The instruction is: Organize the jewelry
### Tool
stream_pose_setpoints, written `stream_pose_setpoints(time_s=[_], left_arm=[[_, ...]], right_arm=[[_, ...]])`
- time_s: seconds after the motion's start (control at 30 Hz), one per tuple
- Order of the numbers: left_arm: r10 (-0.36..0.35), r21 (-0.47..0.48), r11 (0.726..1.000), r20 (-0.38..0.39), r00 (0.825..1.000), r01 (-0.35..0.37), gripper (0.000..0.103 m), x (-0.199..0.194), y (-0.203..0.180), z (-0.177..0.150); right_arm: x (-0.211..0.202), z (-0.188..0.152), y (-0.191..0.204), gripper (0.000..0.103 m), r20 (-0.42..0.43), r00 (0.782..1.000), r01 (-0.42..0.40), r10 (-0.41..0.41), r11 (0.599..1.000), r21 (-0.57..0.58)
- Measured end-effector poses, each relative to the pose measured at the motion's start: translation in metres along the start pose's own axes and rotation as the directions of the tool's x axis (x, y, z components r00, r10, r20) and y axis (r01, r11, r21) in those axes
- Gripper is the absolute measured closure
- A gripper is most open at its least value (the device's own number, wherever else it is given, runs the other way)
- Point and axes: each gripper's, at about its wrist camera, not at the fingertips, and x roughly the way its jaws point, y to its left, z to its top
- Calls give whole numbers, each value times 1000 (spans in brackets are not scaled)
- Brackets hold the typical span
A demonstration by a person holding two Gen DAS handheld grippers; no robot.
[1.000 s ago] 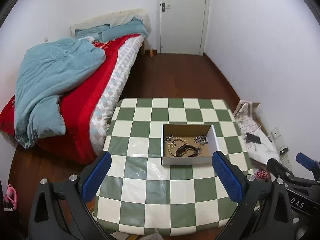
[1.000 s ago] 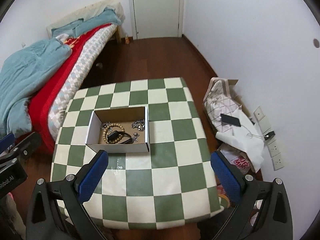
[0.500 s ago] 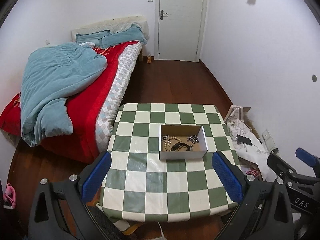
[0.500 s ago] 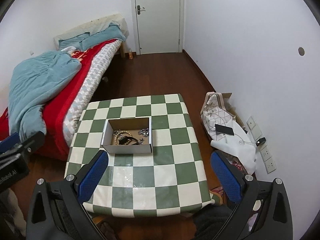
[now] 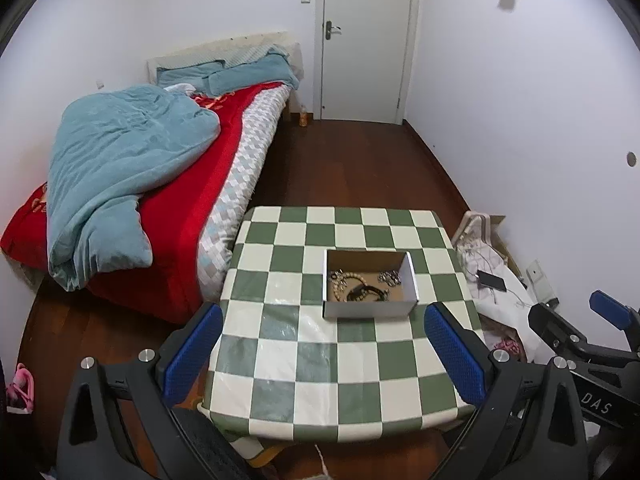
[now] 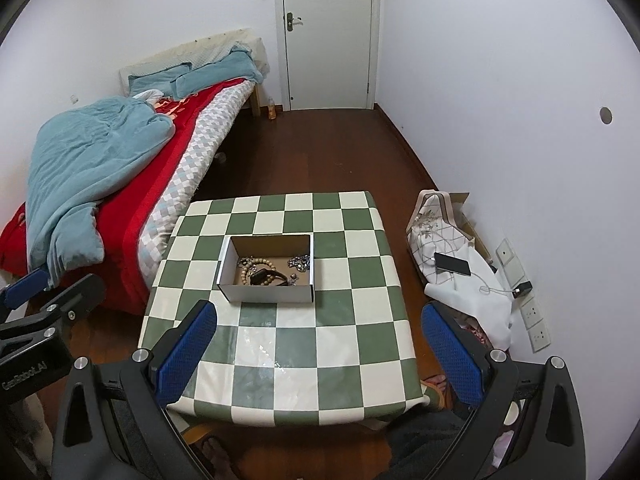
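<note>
A small open cardboard box [image 5: 368,308] [image 6: 269,294] sits on a green and white checkered table [image 5: 304,360] [image 6: 352,320]. Inside lie a beaded bracelet [image 5: 346,281] [image 6: 250,266], a black band [image 5: 366,293] [image 6: 266,276] and a silver chain [image 5: 390,278] [image 6: 301,261]. My left gripper [image 5: 322,354] is open and empty, held high and back from the table's near edge. My right gripper [image 6: 318,350] is open and empty too, also well above the table. Each gripper shows at the edge of the other's view.
A bed [image 5: 172,184] with a red cover and a blue quilt stands left of the table. A white bag with a phone [image 6: 452,264] on it lies on the floor at the right, by wall sockets. A closed door [image 5: 364,40] is at the back.
Both grippers have pulled up and back from the table. The box and table look smaller and farther, and more of the room shows. Both stay open.
</note>
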Motion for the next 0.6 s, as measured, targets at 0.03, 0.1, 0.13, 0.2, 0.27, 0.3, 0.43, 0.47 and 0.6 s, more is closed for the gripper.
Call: stream_pose_setpoints(time_s=[0.03, 0.1, 0.13, 0.2, 0.27, 0.3, 0.43, 0.47, 0.6], left_arm=[[8, 1, 1000, -3, 1000, -8, 0, 3, -1, 3], [18, 3, 1000, -4, 1000, -18, 0, 8, -2, 7], [22, 3, 1000, -8, 1000, -22, 0, 12, -3, 10], [32, 1, 999, -5, 999, -32, 0, 17, -4, 13], [34, 0, 999, -10, 999, -34, 0, 22, -5, 16], [39, -3, 999, -11, 999, -39, 0, 25, -5, 18], [51, -1, 999, -26, 998, -51, 0, 37, -6, 22], [51, 1, 999, -31, 998, -51, 0, 39, -7, 23], [53, 6, 999, -40, 998, -53, 0, 45, -8, 25]], right_arm=[[0, 0, 1, 0, 2, 1000, 3, -3, 1000, -2], [6, 5, 2, 0, 2, 1000, 13, -13, 1000, -4], [9, 7, 2, 0, 1, 1000, 13, -13, 1000, -3], [15, 13, 2, 0, 2, 1000, 23, -23, 1000, -4], [21, 18, 2, 0, 3, 1000, 27, -27, 1000, -4], [25, 21, 3, 0, 0, 999, 32, -32, 999, -6], [39, 29, 4, 0, -11, 999, 40, -40, 999, -12], [42, 31, 5, 0, -13, 999, 41, -41, 999, -14], [54, 37, 5, 0, -23, 998, 54, -55, 998, -21]])
